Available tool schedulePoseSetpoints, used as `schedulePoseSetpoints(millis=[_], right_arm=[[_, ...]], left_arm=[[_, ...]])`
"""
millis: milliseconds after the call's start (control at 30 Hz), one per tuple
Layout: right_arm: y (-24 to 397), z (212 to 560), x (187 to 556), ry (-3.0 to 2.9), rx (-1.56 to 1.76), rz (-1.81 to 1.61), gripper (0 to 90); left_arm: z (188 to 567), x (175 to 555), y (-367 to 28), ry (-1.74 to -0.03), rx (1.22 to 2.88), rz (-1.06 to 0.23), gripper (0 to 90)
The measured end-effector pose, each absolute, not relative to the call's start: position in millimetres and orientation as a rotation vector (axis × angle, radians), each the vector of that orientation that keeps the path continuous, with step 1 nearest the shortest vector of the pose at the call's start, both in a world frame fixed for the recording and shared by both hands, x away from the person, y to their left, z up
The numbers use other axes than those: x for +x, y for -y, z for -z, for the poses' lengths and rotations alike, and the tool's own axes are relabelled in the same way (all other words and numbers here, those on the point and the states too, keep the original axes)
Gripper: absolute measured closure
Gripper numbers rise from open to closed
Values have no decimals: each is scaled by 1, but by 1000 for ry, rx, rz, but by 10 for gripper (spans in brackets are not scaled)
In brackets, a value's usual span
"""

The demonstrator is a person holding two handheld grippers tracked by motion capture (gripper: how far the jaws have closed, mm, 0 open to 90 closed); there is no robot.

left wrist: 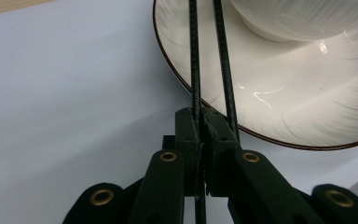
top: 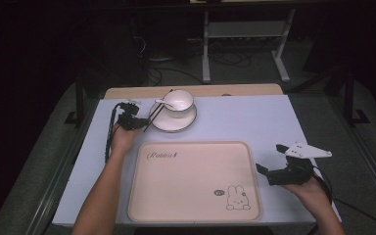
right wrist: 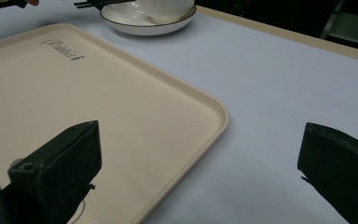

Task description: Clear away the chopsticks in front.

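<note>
A white plate [top: 172, 125] with a dark rim stands at the back of the table and carries a white bowl [top: 179, 101] with a white spoon [top: 163, 103] in it. My left gripper [top: 139, 124] is shut on a pair of black chopsticks [top: 152, 117], whose free ends reach over the plate's left rim. In the left gripper view the closed gripper [left wrist: 200, 126] clamps the chopsticks [left wrist: 195, 70] just outside the plate [left wrist: 279, 107], below the bowl [left wrist: 303, 18]. My right gripper [top: 269, 157] hangs open and holds nothing, right of the beige tray [top: 191, 181].
The beige tray [right wrist: 74, 102] carries a rabbit print and the word "Rabbit". A pale mat [top: 254, 122] covers the table, with a wooden strip [top: 235, 90] along its far edge. Cables and a metal stand [top: 205, 44] lie on the floor beyond.
</note>
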State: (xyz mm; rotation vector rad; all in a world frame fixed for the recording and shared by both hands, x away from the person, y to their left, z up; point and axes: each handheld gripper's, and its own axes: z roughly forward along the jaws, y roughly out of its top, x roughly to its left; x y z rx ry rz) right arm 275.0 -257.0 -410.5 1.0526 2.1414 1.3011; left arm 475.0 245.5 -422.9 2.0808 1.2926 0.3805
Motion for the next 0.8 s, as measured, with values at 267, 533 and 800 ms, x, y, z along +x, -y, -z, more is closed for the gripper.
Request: schedulePoseSetpoints(millis=[267,533,800], right_arm=[[258,411,274,-2142,1053,-1296,0],[258,410,274,-2140,1054,-1297,0],[258,411,274,-2139,1056,-1295,0]], left_arm=[[413,468,-257,-1292,2042,-393,861],[401,451,-275,-1285,2032,-414,861],[395,423,-294,-1273,2035,-426,861]])
